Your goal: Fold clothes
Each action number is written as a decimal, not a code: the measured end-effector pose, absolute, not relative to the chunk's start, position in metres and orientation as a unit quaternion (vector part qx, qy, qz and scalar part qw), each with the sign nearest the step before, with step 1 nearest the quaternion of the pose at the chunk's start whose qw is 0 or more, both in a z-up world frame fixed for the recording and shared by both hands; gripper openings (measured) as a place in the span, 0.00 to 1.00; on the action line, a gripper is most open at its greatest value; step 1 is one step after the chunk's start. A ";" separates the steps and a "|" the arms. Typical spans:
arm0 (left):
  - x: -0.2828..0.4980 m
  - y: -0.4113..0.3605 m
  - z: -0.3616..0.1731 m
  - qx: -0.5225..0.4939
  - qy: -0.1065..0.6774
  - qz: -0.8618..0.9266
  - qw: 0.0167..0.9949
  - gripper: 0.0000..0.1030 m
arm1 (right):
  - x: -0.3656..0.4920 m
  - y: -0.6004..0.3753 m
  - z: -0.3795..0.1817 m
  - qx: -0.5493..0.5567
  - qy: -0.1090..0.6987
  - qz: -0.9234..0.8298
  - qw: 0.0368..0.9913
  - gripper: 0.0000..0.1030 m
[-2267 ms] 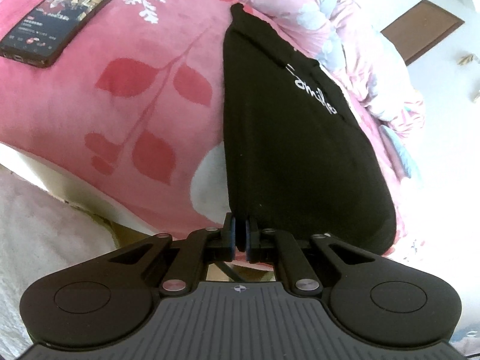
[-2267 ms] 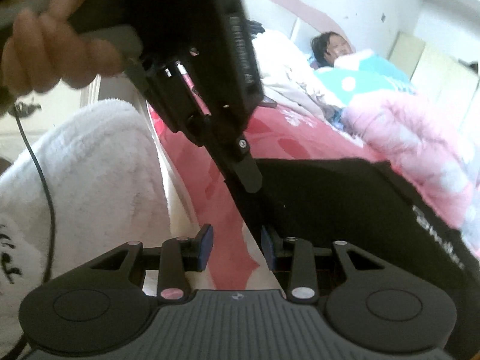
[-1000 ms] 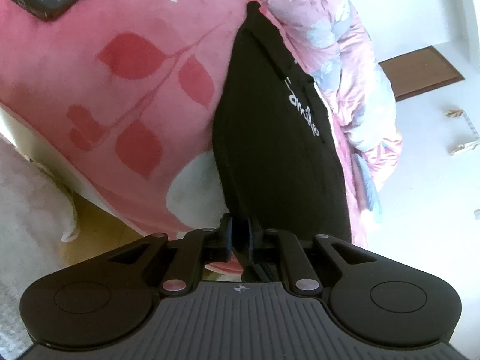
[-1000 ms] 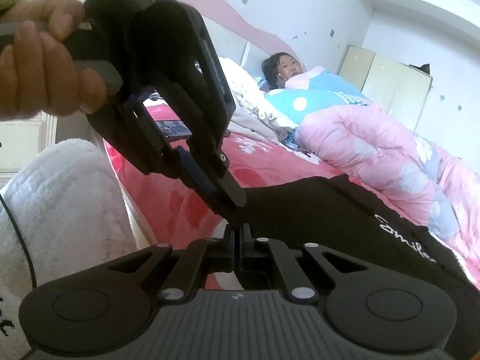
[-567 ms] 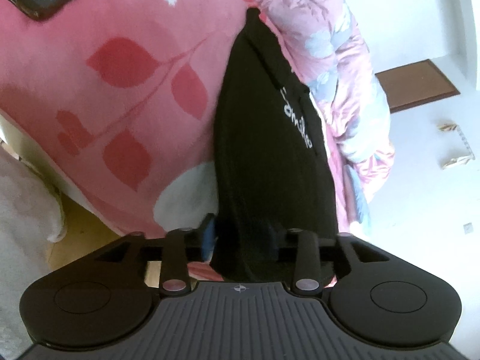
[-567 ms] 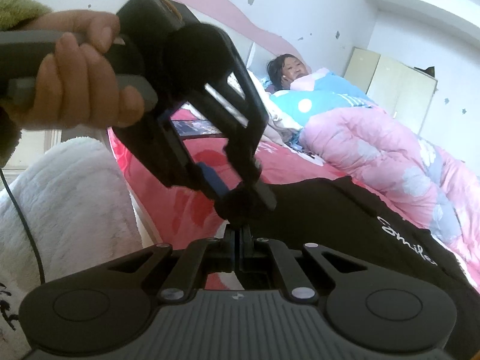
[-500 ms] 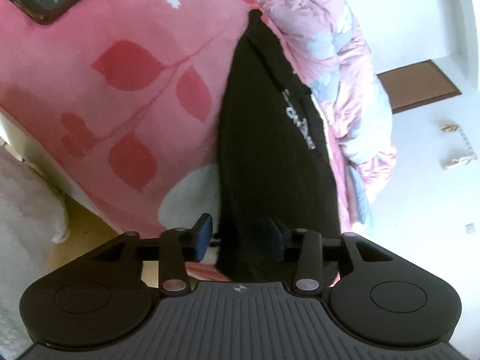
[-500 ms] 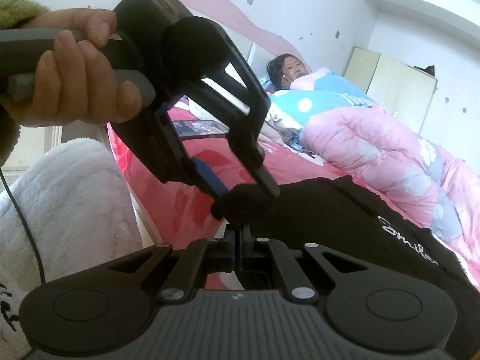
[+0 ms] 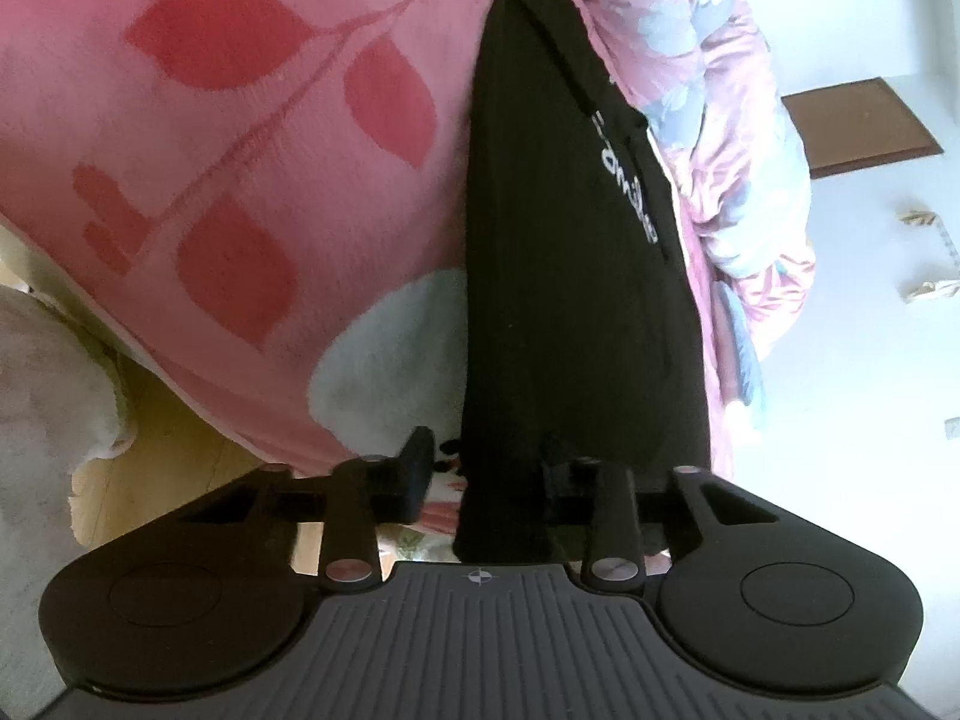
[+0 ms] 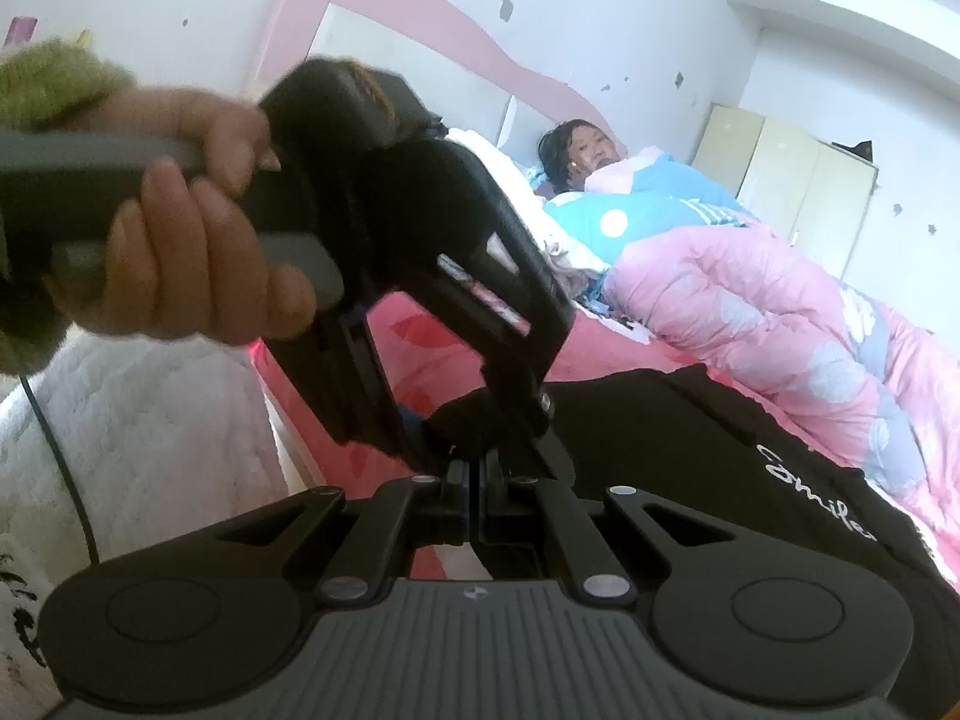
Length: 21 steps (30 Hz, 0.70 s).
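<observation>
On bed edge (image 9: 252,276) black garment (image 9: 576,276) lies stretched lengthwise. My right gripper (image 10: 477,483) pinches its near corner, keeping cloth taut. My left gripper (image 9: 486,468) spread wide, straddling same end, gripping nothing, probably for regrasp.

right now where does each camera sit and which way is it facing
Left wrist: on the left claw, looking down along the black garment on the pink blanket; jaws open around the cloth.
Right wrist: on the right claw, looking across the bed toward the headboard; shut on the garment, with a hand holding the left claw.
Shared: the black garment and pink blanket.
</observation>
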<state>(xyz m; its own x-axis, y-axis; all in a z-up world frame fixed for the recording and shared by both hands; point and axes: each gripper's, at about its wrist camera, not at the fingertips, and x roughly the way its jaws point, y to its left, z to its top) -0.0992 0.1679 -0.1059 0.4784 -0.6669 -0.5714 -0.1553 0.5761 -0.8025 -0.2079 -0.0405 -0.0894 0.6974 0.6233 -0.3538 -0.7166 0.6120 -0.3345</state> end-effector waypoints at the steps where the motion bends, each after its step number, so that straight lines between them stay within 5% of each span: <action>1: -0.100 0.167 -0.107 -0.425 0.482 -0.174 0.746 0.15 | -0.207 -0.043 -0.088 -0.222 0.108 0.381 0.891 0.01; 5: -0.099 0.163 -0.108 -0.409 0.491 -0.170 0.750 0.07 | -0.202 -0.052 -0.083 -0.191 0.136 0.402 0.885 0.03; 10: -0.096 0.158 -0.109 -0.385 0.504 -0.161 0.756 0.05 | -0.178 -0.099 -0.072 -0.087 0.231 0.422 0.872 0.27; 21: -0.091 0.140 -0.108 -0.330 0.530 -0.146 0.767 0.05 | -0.130 -0.340 -0.050 0.125 0.335 0.207 0.910 0.40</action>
<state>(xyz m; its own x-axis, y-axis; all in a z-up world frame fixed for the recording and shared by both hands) -0.0912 0.1403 -0.1079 0.3949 -0.5743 -0.7171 -0.1258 0.7394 -0.6614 -0.1305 -0.3396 -0.0497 0.6894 0.4607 -0.5590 -0.2923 0.8830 0.3673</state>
